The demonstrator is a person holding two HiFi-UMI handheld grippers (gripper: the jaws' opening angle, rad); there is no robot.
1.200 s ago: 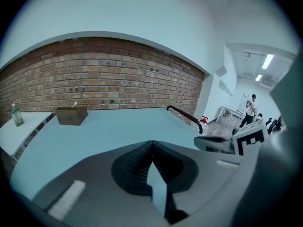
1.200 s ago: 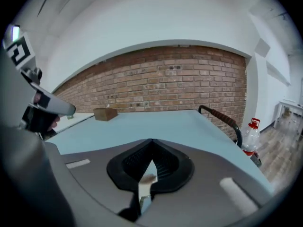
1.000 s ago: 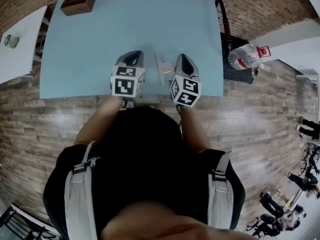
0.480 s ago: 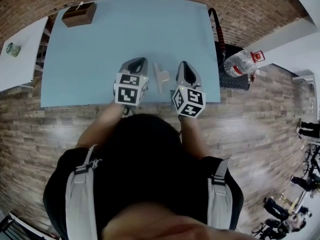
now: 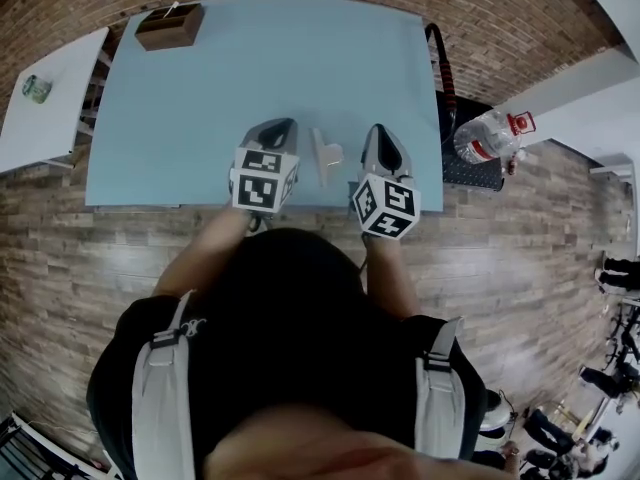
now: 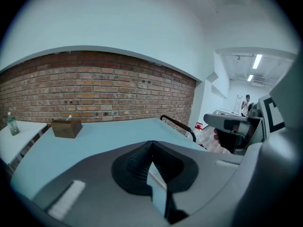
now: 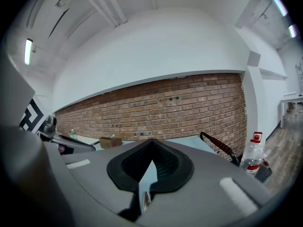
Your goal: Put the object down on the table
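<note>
On table (image 5: 250, 68), brown box (image 5: 170, 26); object (image 5: 322, 155) between left gripper (image 5: 280, 128), right gripper (image 5: 381, 133), both closed.

Light blue table (image 5: 250, 78) with brown box (image 5: 170, 26) and small pale object (image 5: 322, 155).

Two hand-held grippers show: the left hand-held gripper (image 5: 282, 125) and the right hand-held gripper (image 5: 381, 131). There are two benches. The light-blue bench (image 5: 200, 88) carries one pale object (image 5: 322, 155) and one brown wooden box (image 5: 170, 25). The white bench (image 5: 60, 108) at the left carries one small green-tinted bottle (image 5: 37, 89). With the one large clear water bottle (image 5: 487, 136) with a red cap, on the floor at the right, that makes two bottles. One dark curved handle (image 5: 446, 68) stands beside it. The far-off people at the right edge are too small to count.
</note>
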